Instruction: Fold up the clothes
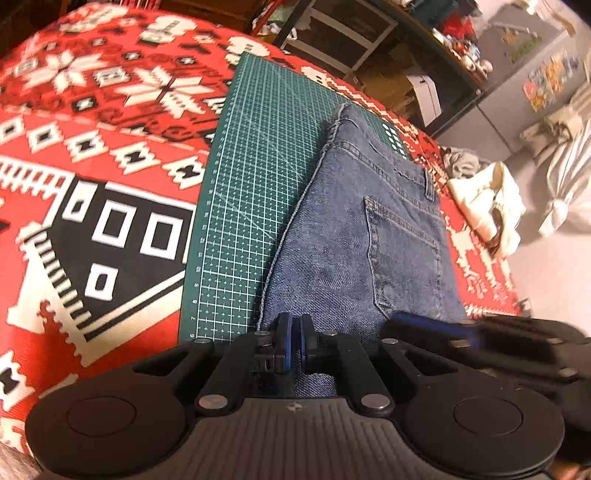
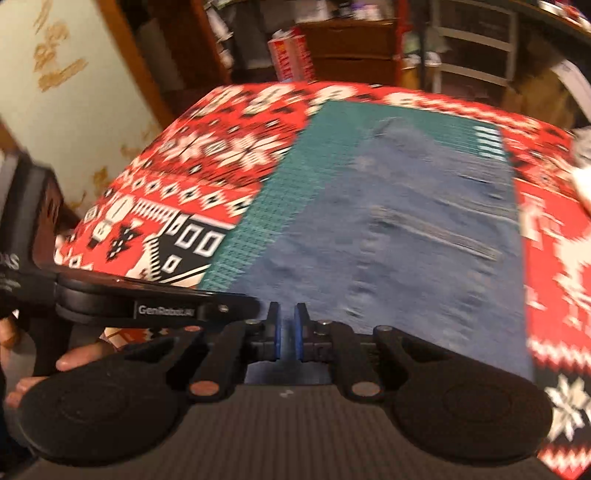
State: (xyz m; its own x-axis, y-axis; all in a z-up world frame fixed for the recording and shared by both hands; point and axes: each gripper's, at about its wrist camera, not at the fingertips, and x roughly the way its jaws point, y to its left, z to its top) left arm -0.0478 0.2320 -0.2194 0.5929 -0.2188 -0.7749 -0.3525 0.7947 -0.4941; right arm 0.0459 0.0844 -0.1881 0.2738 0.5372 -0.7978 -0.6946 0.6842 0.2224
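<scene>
Both the left claw (image 1: 294,341) and right claw (image 2: 286,330) look nearly shut, nothing visibly pinched, over the near hem of folded jeans (image 1: 365,236) lying toward twelve o'clock on the green cutting mat (image 1: 240,206); grip both corners evenly before folding.

This looks like a cluttered home room used for crafts. A red, white and black patterned knit-style tablecloth (image 1: 110,155) covers the table under a green gridded cutting mat (image 1: 251,184). Behind stand a dark wooden chest of drawers (image 2: 347,48), crowded metal shelving (image 1: 343,33) and cream cloth bags (image 1: 487,199) on the floor.
</scene>
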